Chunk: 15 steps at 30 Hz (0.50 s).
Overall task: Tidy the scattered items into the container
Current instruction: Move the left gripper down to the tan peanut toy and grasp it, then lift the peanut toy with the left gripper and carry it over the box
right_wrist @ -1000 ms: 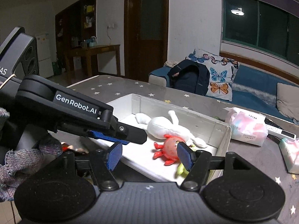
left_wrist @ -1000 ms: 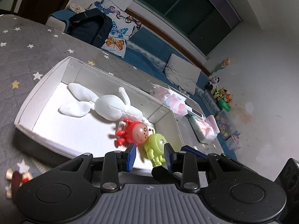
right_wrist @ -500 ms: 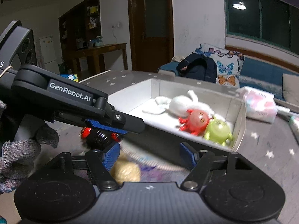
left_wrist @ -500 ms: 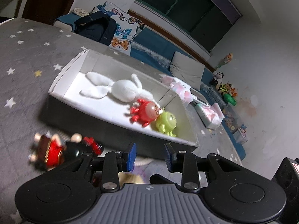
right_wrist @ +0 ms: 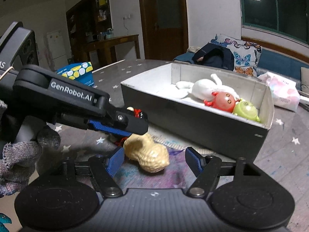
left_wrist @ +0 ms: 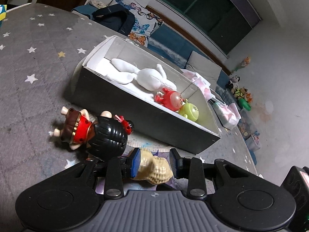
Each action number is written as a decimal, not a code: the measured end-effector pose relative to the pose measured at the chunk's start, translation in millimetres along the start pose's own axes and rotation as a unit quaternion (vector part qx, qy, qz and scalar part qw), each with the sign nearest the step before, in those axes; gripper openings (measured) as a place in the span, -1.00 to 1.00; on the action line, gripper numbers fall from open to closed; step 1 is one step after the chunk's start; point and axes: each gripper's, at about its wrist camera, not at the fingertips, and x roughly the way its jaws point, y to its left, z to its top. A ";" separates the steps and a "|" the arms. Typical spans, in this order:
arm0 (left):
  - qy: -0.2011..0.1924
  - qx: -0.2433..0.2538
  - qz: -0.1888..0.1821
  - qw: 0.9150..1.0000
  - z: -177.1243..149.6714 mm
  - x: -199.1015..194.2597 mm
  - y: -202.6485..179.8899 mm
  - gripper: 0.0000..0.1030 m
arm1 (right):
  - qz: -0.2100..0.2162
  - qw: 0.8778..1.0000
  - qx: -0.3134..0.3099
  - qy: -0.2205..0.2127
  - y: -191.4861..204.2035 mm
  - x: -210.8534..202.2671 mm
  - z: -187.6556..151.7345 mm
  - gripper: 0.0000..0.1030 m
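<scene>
A tan peanut toy [left_wrist: 154, 169] lies on the grey star-patterned cloth in front of the box [left_wrist: 146, 122]. My left gripper [left_wrist: 154, 163] is open with its fingers on either side of the peanut. A doll with black hair and a red dress [left_wrist: 96, 133] lies just left of it. The box holds a white plush rabbit [left_wrist: 146, 76], a red toy [left_wrist: 171, 100] and a green toy [left_wrist: 190, 112]. In the right wrist view my right gripper [right_wrist: 154, 160] is open and empty, just behind the peanut [right_wrist: 148, 154], with the left gripper's fingers [right_wrist: 119, 124] over it.
Tissue packs [right_wrist: 282, 92] lie beyond the box's right end. A blue and yellow patterned box [right_wrist: 79, 73] stands at the far left. A dark backpack [left_wrist: 114, 20] and butterfly cushions [right_wrist: 241, 56] sit on the sofa behind. Toys [left_wrist: 241, 94] line the far wall.
Both grippers drew back from over the box and dropped to the cloth in front of it. The left gripper now straddles the peanut toy; the doll has come into view.
</scene>
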 end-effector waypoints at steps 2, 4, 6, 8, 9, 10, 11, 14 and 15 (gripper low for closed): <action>0.000 -0.005 -0.002 1.000 0.1 -0.4 2.8 -0.32 | 0.001 1.000 0.000 0.005 1.4 2.7 -2.2 0.38; -0.001 -0.007 -0.001 1.000 -0.6 -0.7 5.0 -0.31 | 0.001 1.000 0.001 0.009 1.5 6.0 -2.9 0.38; -0.001 -0.011 0.000 1.000 -1.2 -0.4 7.0 -0.31 | 0.001 1.000 0.004 0.012 1.1 9.1 -4.0 0.37; 0.000 -0.015 0.000 1.000 -1.8 -0.2 8.7 -0.31 | 0.001 1.000 0.006 0.014 1.0 11.8 -4.9 0.33; 0.001 -0.016 0.001 1.000 -2.1 -0.1 9.6 -0.31 | 0.002 1.000 0.007 0.015 0.9 12.8 -5.1 0.29; 0.002 -0.018 0.002 1.000 -2.5 0.2 10.7 -0.31 | 0.002 1.000 0.008 0.015 0.7 13.4 -5.0 0.28; 0.003 -0.021 0.002 1.000 -3.0 0.4 11.9 -0.31 | 0.002 1.000 0.008 0.014 0.5 14.1 -4.8 0.28; 0.004 -0.027 0.001 1.000 -3.8 1.1 14.2 -0.30 | 0.002 1.000 0.008 0.014 -0.3 16.3 -3.7 0.25; 0.003 -0.027 0.001 1.000 -3.8 1.2 14.1 -0.30 | 0.002 1.000 0.009 0.015 -0.6 17.3 -3.5 0.24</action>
